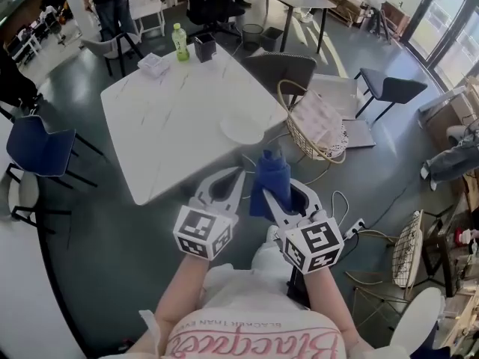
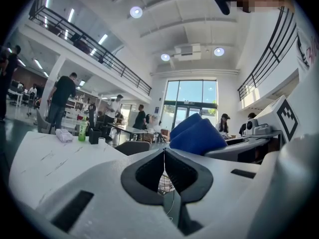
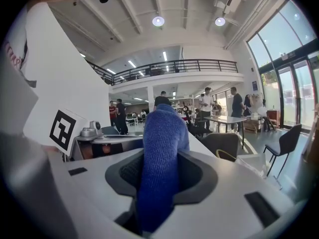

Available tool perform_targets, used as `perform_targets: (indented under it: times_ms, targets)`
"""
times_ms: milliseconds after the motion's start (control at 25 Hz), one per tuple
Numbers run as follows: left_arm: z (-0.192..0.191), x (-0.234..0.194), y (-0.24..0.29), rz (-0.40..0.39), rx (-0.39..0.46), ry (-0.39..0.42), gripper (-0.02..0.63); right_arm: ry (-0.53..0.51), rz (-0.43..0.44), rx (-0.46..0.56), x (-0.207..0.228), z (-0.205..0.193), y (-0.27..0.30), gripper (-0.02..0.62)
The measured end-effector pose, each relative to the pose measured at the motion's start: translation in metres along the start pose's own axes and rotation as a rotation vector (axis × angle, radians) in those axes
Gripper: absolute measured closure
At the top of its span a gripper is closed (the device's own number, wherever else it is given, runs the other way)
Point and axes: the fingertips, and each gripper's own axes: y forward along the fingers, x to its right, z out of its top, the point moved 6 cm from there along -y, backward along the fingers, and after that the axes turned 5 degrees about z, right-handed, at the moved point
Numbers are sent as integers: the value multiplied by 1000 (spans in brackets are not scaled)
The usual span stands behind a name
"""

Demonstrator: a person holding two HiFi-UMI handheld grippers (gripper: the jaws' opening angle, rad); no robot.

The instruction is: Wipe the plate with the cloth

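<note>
Cloth (image 3: 164, 126) upright between right gripper (image 3: 162, 158) fingers (image 3: 205, 176), clamped — left gripper (image 2: 164, 158) fingers (image 2: 143, 176) together, empty — plate (image 1: 241, 129) ahead.

Across my shirt (image 1: 254, 333) pink script runs upside down, beginning "Blac"; the rest I cannot make out. A small dark line beside it seems to say "BLACKER THAN EVER". My left gripper (image 1: 236, 175) and right gripper (image 1: 275, 200) carry only square black-and-white markers. The label of the bottle (image 1: 180, 42) at the table's far edge is too small to read.
</note>
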Motion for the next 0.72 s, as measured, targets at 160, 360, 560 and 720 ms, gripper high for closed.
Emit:
perform_targets:
  times_ms: [160, 360, 560, 720]
  targets:
    - [0, 0, 37, 62, 4, -20, 601, -5, 49, -16, 45, 4, 12, 462]
    - [4, 9, 87, 144, 20, -34, 601, -21, 114, -22, 104, 13, 21, 462]
    - [3, 17, 128, 232, 26, -48, 601, -46, 201, -45, 155, 17, 29, 462]
    - [-4, 22, 151, 331, 33, -75, 601, -63, 284, -62, 188, 17, 39, 462]
